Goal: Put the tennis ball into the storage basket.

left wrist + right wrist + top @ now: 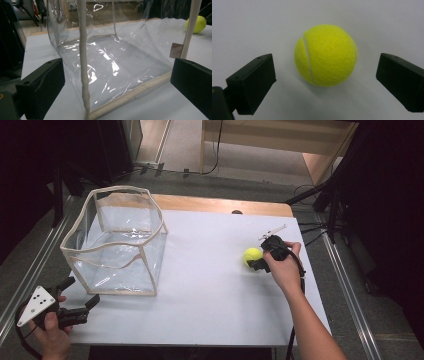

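Note:
A yellow tennis ball (252, 255) lies on the white table (210, 295) towards its right side. My right gripper (260, 257) reaches it from the right, held in a hand. In the right gripper view the ball (325, 55) sits between the two black jaws of that gripper (325, 67), which stand open with a gap on each side of it. At the table's near left corner my left gripper (82, 291) is open and holds nothing. It faces a clear plastic box (115, 240) with cream piping. The left gripper view shows the box (112, 62) close ahead of the gripper (116, 72) and the ball (197, 23) far off.
The clear box stands upright and open-topped on the table's left half, with nothing in it. A wooden strip (220, 204) runs along the far table edge. Metal rails (345, 285) flank both sides of the table, and cables and dark stands crowd the floor beyond.

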Action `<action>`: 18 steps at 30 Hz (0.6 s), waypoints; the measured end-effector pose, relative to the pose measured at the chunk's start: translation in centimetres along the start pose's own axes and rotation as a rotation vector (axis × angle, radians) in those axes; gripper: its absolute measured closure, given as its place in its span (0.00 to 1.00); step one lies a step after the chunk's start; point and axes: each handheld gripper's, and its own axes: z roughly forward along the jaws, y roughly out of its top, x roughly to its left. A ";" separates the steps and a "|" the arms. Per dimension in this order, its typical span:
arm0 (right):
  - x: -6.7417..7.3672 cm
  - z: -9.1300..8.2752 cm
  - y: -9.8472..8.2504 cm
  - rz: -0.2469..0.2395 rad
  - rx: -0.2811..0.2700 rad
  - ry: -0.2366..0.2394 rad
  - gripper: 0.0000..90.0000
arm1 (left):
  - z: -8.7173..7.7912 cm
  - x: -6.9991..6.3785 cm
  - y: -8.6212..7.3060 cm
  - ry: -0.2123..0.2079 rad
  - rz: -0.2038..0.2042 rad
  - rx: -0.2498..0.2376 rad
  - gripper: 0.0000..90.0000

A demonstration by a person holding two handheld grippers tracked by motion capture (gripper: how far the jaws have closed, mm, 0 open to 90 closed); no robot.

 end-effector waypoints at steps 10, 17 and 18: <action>-0.3 0.9 0.7 0.021 0.059 0.024 0.09 | 0.0 0.0 0.0 -0.001 0.007 0.002 0.00; -0.3 1.7 1.4 0.030 0.082 0.028 0.18 | 0.0 0.0 0.0 -0.001 0.010 0.004 0.00; -0.3 1.7 1.5 0.024 0.091 0.036 0.18 | 0.0 0.0 0.0 -0.001 0.011 0.006 0.00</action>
